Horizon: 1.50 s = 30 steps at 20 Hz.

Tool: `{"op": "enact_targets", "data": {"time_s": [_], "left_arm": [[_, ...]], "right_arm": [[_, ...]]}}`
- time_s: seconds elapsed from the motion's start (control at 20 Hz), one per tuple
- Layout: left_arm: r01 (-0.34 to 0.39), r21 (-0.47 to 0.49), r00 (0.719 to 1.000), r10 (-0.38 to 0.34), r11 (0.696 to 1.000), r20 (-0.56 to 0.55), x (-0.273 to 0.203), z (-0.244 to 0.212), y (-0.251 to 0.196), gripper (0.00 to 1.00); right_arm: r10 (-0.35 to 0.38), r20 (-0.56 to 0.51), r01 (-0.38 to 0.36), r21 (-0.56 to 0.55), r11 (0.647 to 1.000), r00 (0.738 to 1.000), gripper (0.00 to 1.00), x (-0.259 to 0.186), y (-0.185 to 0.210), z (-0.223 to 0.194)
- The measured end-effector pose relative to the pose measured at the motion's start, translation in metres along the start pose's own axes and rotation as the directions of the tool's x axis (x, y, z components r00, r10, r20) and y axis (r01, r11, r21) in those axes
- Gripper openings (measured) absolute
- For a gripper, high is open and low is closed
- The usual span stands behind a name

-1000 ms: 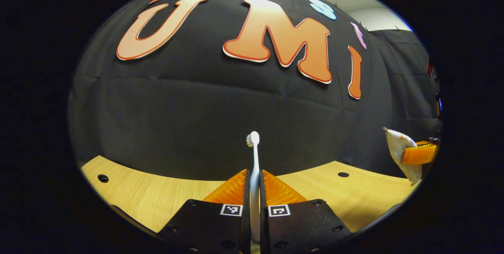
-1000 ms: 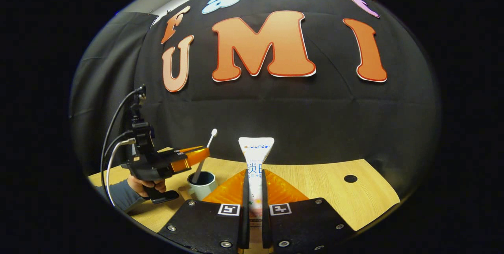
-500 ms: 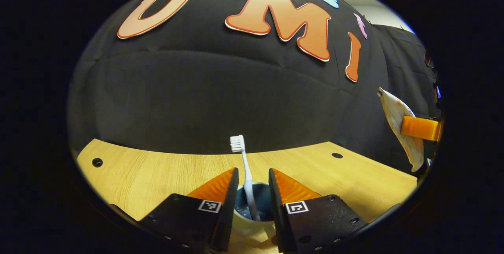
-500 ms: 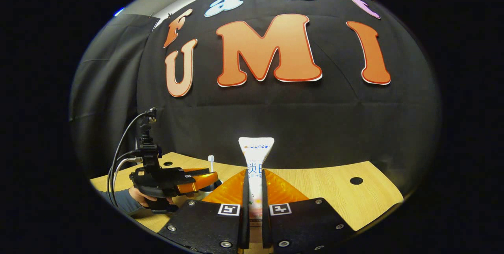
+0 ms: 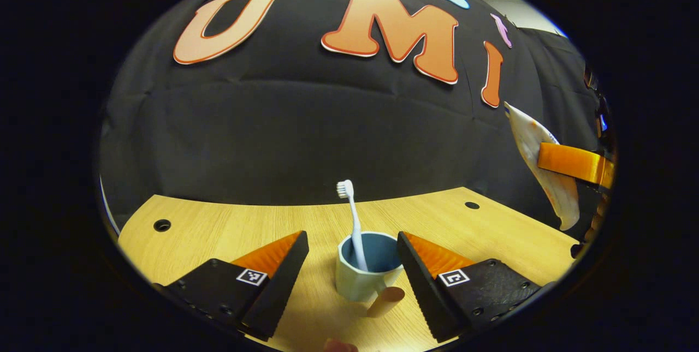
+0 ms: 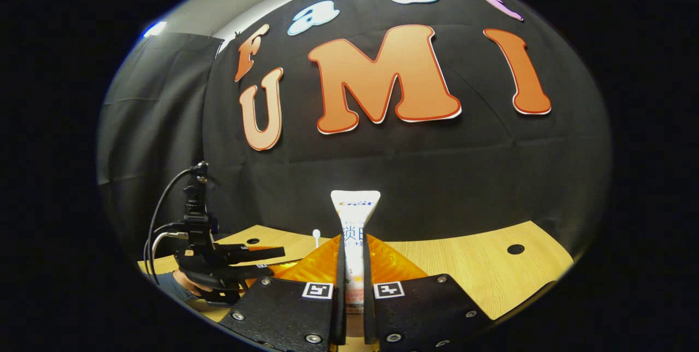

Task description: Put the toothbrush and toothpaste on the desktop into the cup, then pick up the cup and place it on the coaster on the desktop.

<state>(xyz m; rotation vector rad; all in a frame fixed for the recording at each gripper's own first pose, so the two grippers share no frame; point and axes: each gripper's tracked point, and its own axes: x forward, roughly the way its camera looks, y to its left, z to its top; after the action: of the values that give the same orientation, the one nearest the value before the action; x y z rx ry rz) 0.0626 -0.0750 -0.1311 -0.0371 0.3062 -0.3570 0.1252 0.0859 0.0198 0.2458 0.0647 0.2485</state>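
A pale cup (image 5: 360, 281) with a blue inside and a tan handle stands on the wooden desktop (image 5: 218, 232). The white toothbrush (image 5: 354, 221) leans in it, head up. My left gripper (image 5: 351, 238) is open, one finger on each side of the cup, touching neither cup nor brush. In the right gripper view, my right gripper (image 6: 352, 245) is shut on the white toothpaste tube (image 6: 355, 215), held upright above the desktop (image 6: 464, 264). The tube (image 5: 538, 144) and an orange finger (image 5: 573, 160) hang at the right of the left gripper view. The left gripper (image 6: 235, 264) and the brush head (image 6: 315, 233) show low at the left.
Dark round holes sit in the desktop at the left (image 5: 162, 225) and far right (image 5: 472, 205), and another (image 6: 515, 249) is in the right gripper view. The black booth wall rises right behind the table. A hand (image 6: 188, 286) holds the left gripper, with cables above it.
My left gripper opened and let go of the toothbrush, which now stands in the cup; it then drew back and opened wider. The right gripper still holds the toothpaste.
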Motion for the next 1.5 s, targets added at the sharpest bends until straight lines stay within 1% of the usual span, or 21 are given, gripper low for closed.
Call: {"op": "enact_targets", "data": {"time_s": [0.1, 0.25, 0.3, 0.35, 0.6, 0.8, 1.0, 1.25, 1.4, 1.5], "left_arm": [[-0.023, -0.008, 1.000, 0.023, 1.000, 0.016, -0.005, 0.003, 0.003, 0.98], [-0.043, -0.011, 0.999, 0.043, 0.999, 0.032, -0.010, 0.006, 0.004, 0.98], [-0.051, 0.002, 0.999, 0.051, 0.999, 0.019, -0.013, 0.004, 0.007, 0.97], [-0.066, 0.007, 0.997, 0.066, 0.998, 0.029, -0.016, 0.005, 0.011, 0.97], [-0.129, 0.007, 0.991, 0.129, 0.992, 0.038, -0.028, 0.002, 0.022, 0.97], [-0.171, -0.005, 0.984, 0.172, 0.985, 0.043, -0.034, -0.003, 0.030, 0.97], [-0.209, -0.043, 0.978, 0.210, 0.977, 0.023, -0.040, -0.010, 0.035, 0.98], [-0.231, -0.057, 0.973, 0.232, 0.971, 0.010, -0.042, -0.016, 0.040, 0.98], [-0.242, -0.059, 0.970, 0.243, 0.968, 0.015, -0.041, -0.017, 0.046, 0.98], [-0.243, -0.060, 0.970, 0.244, 0.968, 0.011, -0.040, -0.019, 0.047, 0.98]], "right_arm": [[0.026, 0.037, -0.027, 0.016, 1.000, 0.999, 0.13, 0.005, 0.009, 0.008], [0.088, 0.076, -0.094, 0.077, 0.993, 0.993, 0.13, 0.014, 0.028, 0.012], [0.097, 0.084, -0.104, 0.080, 0.991, 0.992, 0.13, 0.018, 0.033, 0.012], [0.103, 0.093, -0.111, 0.078, 0.991, 0.990, 0.13, 0.022, 0.036, 0.013], [0.135, 0.110, -0.145, 0.089, 0.985, 0.985, 0.13, 0.046, 0.049, 0.009], [0.140, 0.142, -0.158, 0.126, 0.979, 0.980, 0.13, 0.069, 0.053, 0.005], [0.141, 0.126, -0.159, 0.141, 0.977, 0.982, 0.12, 0.095, 0.057, -0.010], [0.151, 0.095, -0.165, 0.163, 0.973, 0.984, 0.12, 0.131, 0.064, -0.034], [0.161, 0.089, -0.173, 0.151, 0.973, 0.983, 0.13, 0.146, 0.071, -0.048], [0.154, 0.086, -0.165, 0.147, 0.975, 0.984, 0.12, 0.154, 0.070, -0.060]]}}
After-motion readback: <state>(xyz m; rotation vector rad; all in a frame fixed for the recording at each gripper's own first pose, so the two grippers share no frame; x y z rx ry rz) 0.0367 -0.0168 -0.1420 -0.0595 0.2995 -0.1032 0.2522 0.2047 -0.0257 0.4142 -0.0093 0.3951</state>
